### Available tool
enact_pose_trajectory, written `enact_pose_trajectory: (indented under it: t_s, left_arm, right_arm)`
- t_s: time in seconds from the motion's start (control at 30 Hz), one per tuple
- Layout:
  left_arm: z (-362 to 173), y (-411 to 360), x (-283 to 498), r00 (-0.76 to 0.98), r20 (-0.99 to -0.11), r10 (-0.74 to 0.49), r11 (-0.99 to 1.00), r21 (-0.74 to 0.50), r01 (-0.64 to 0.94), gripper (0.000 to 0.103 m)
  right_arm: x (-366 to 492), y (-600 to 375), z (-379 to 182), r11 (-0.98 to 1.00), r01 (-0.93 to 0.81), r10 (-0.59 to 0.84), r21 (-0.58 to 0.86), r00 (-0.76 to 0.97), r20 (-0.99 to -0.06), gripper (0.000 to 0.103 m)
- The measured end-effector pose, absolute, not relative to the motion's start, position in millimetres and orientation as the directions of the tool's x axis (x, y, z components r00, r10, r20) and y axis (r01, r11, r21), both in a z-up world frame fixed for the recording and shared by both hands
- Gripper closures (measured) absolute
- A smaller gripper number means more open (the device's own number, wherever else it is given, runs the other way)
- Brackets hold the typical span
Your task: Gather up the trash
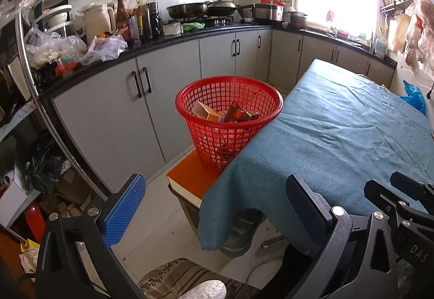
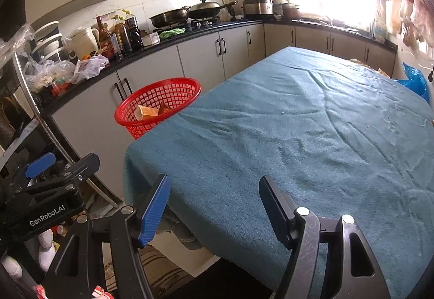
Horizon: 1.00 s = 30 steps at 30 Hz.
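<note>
both my left gripper and right gripper gape empty; red mesh wastebasket of wrappers stands ahead-left, beside teal tablecloth.

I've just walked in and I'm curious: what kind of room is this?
A home kitchen, most likely: pans on a gas stove, sauce bottles on a black countertop, grey cabinets below, and a red trash basket beside a cloth-covered table.

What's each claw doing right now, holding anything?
Left claw: open, empty, nothing between the fingers.
Right claw: open, empty, above the blue tablecloth.
</note>
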<state>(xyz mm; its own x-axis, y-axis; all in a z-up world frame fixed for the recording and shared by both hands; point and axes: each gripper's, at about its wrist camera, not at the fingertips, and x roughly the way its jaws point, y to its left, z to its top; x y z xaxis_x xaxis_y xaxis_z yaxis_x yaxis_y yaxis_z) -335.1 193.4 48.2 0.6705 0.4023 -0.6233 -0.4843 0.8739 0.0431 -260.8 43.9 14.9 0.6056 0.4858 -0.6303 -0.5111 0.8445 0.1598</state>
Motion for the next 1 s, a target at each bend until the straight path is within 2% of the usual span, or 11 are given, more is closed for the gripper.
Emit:
enact_pose_trajectory:
  t_s: [0.33, 1.0]
  left_arm:
    - [34, 216, -317, 0.631, -0.667, 0.396, 0.86, 0.029, -0.51, 0.0]
    - [28, 250, -297, 0.602, -0.693, 0.397, 0.841, 0.012, -0.541, 0.0]
  right_arm:
    - [-243, 62, 13, 0.837, -0.534, 0.482, 0.121, 0.614, -0.625, 0.03]
    - [-215, 101, 12, 0.796, -0.597, 0.513, 0.106, 0.57, -0.642, 0.03]
